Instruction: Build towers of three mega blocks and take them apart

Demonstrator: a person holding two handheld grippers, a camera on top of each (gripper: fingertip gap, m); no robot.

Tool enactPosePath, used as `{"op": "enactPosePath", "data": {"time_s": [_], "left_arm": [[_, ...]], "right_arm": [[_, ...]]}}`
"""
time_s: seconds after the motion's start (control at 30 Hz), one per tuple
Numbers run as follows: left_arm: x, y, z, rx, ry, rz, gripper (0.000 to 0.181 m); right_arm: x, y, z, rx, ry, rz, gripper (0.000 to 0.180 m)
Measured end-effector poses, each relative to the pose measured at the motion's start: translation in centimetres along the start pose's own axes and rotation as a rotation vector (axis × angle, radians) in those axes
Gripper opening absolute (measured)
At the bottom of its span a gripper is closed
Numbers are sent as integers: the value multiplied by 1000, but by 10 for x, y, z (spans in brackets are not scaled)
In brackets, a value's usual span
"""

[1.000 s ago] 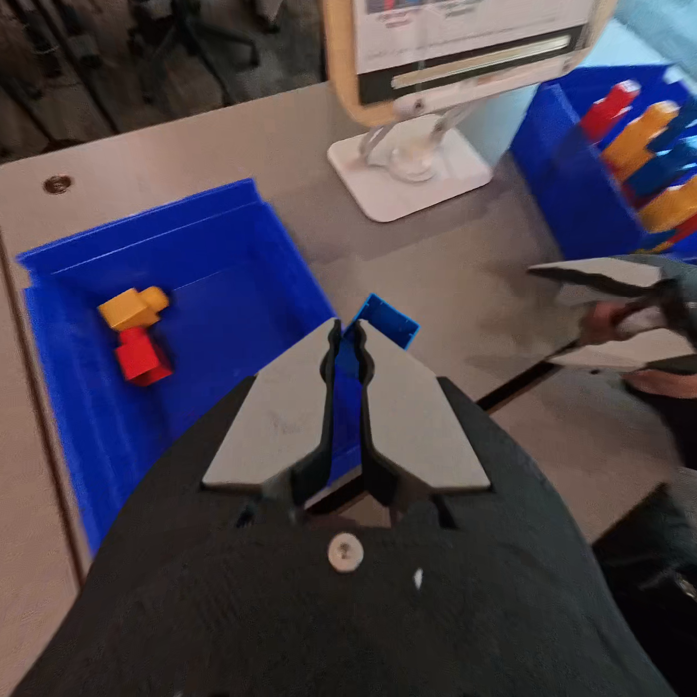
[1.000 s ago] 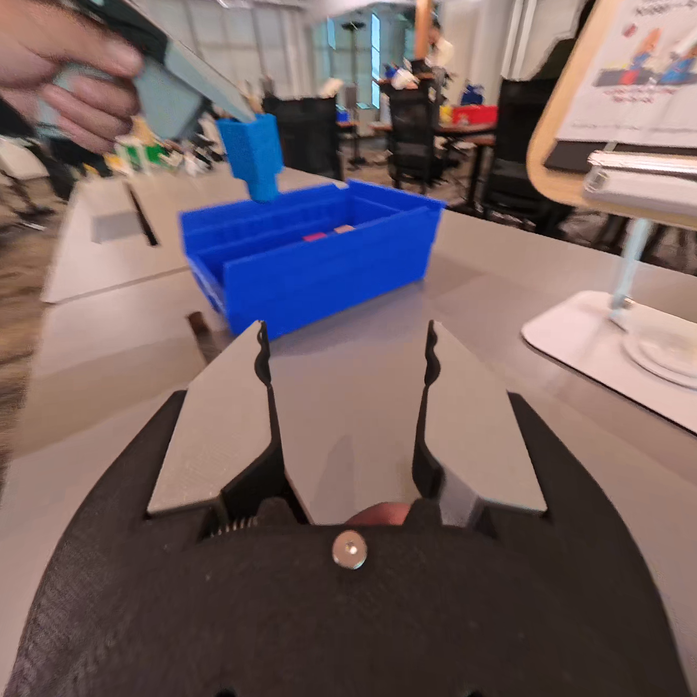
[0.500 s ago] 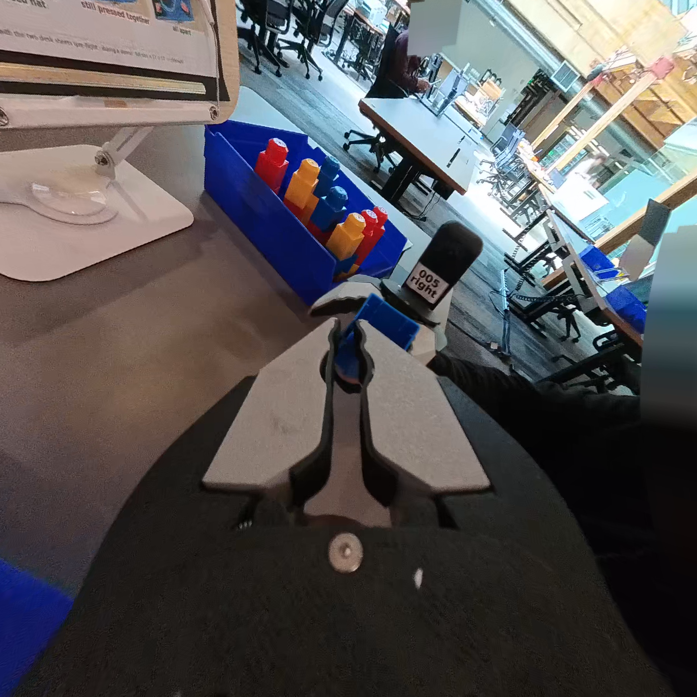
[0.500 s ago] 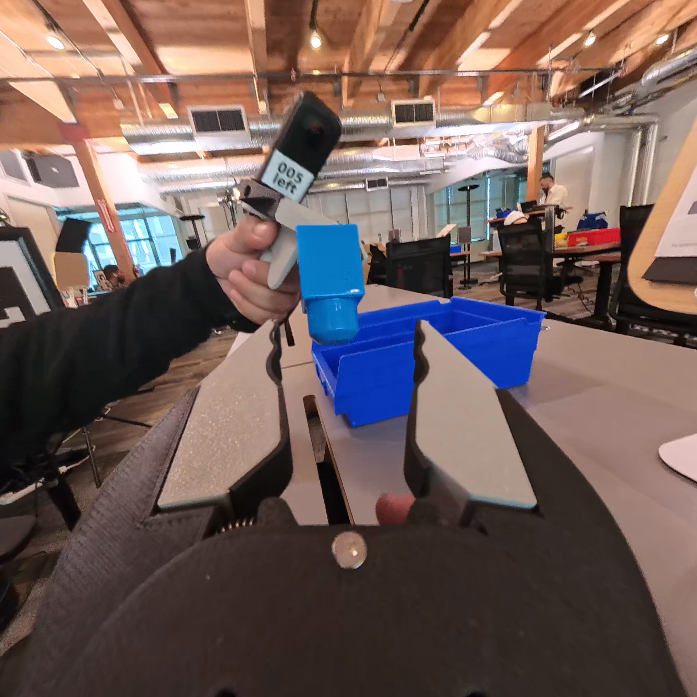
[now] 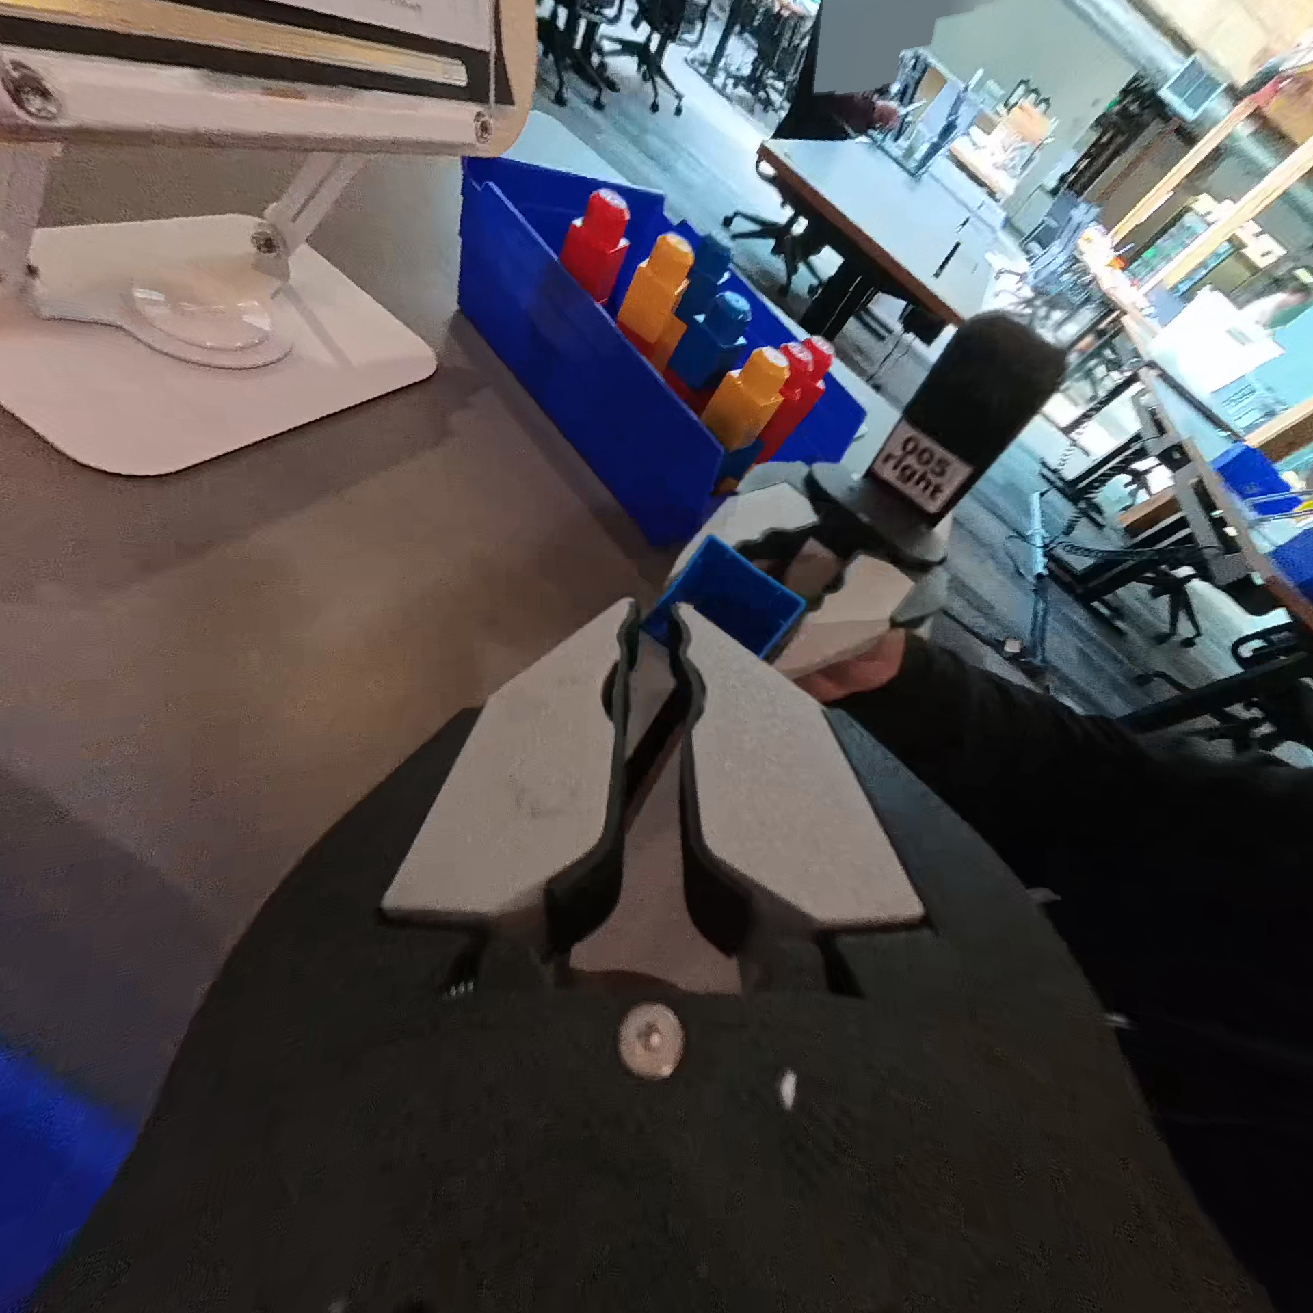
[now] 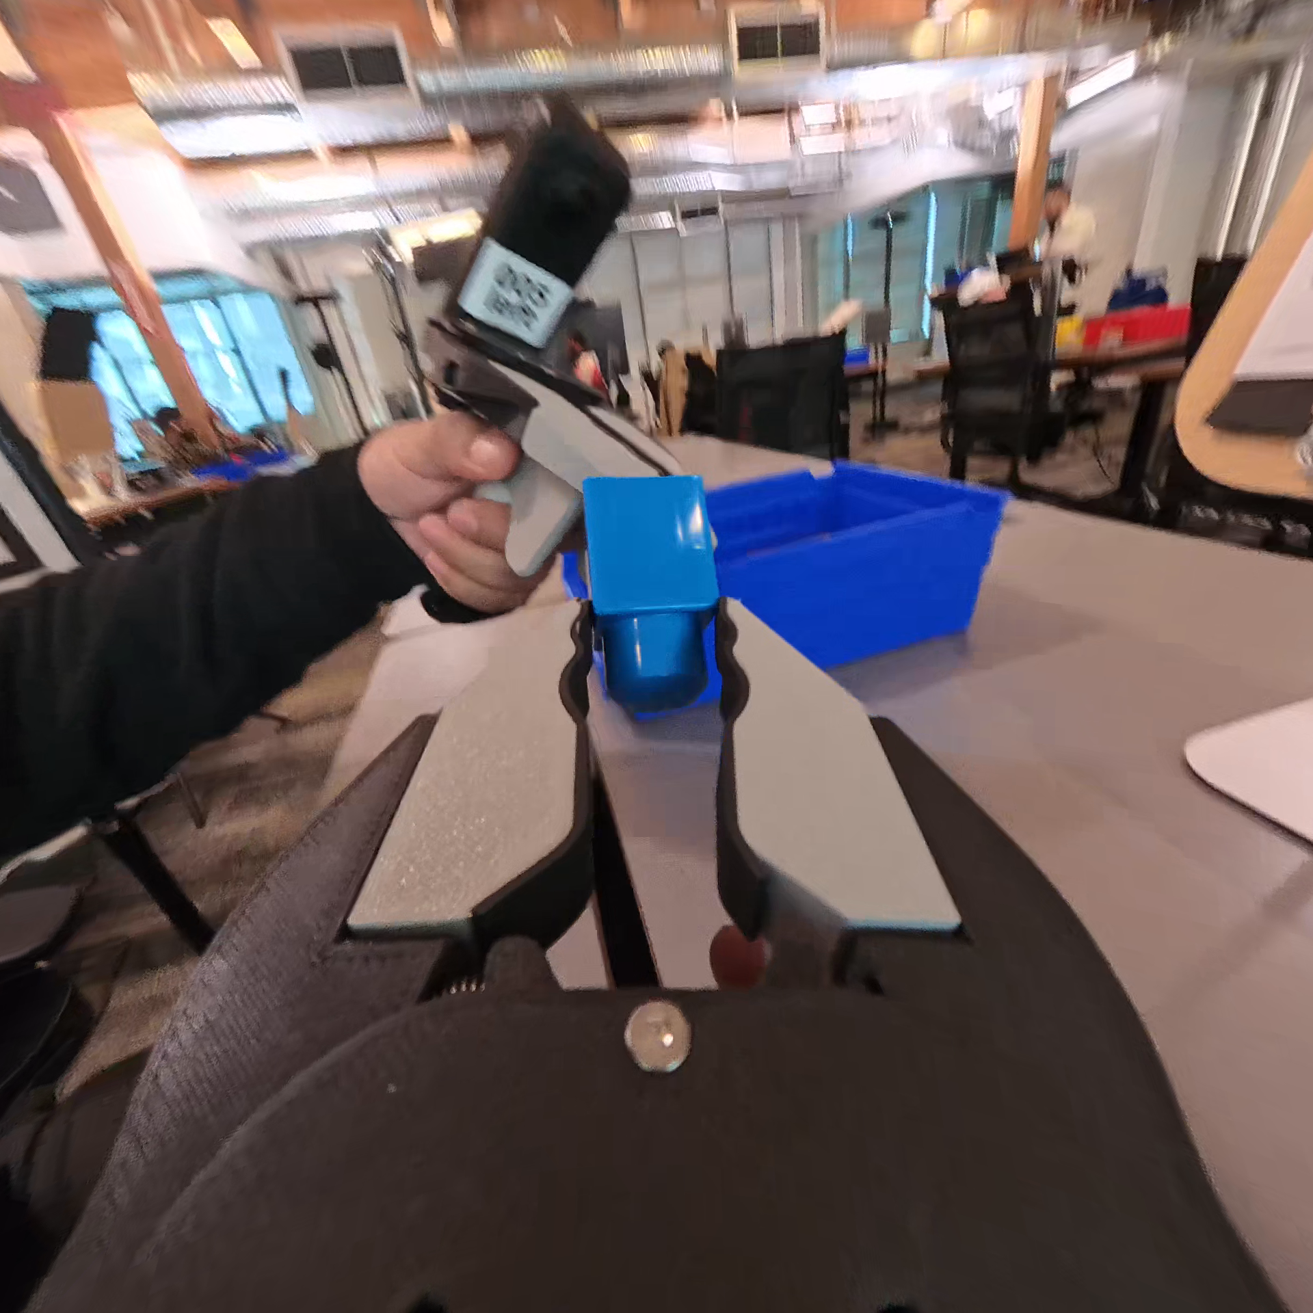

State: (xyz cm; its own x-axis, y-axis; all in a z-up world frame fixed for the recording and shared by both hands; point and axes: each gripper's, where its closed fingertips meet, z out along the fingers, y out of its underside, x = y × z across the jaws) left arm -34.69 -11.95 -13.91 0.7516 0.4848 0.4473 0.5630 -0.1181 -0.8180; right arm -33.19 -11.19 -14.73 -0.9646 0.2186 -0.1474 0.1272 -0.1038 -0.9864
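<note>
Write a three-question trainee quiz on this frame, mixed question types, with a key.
1. True or false: the left tongs are shut on the square blue plastic block.
2. Multiple choice: in the right wrist view, the block's round stud sits A) between the fingertips of the right tongs, B) inside the blue plastic bin behind it, C) flat on the grey table.
3. Fill in: the stacked towers standing in the blue bin by the white stand are red, blue and ____.

Key: 1 true; 2 A; 3 orange.
</note>
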Motion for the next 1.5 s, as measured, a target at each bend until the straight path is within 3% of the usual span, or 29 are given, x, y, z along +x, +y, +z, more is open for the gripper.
{"op": "enactPosePath", "data": {"time_s": [0.07,0.23,0.43,0.6,0.77,0.93,1.17,1.5], "left_arm": [[-18,7,-1,-19,-78,19,17],[-31,18,-6,2,-104,103,14],[-32,40,15,-15,-138,275,17],[-52,32,10,114,-208,273,17],[-51,22,1,192,-219,226,19],[-75,29,-5,144,-372,245,19],[-77,30,-17,182,-377,203,17],[-75,26,-21,212,-357,191,20]], "right_arm": [[15,9,-3,-68,76,-17,30],[33,25,-14,-231,172,-61,30],[40,61,-26,-537,217,-141,31],[65,75,-62,-1042,273,-308,30],[73,73,-91,-1580,192,-367,31],[84,88,-101,-1913,149,-307,31],[96,107,-97,-2008,132,-265,32],[94,108,-77,-1911,119,-260,31]]}}
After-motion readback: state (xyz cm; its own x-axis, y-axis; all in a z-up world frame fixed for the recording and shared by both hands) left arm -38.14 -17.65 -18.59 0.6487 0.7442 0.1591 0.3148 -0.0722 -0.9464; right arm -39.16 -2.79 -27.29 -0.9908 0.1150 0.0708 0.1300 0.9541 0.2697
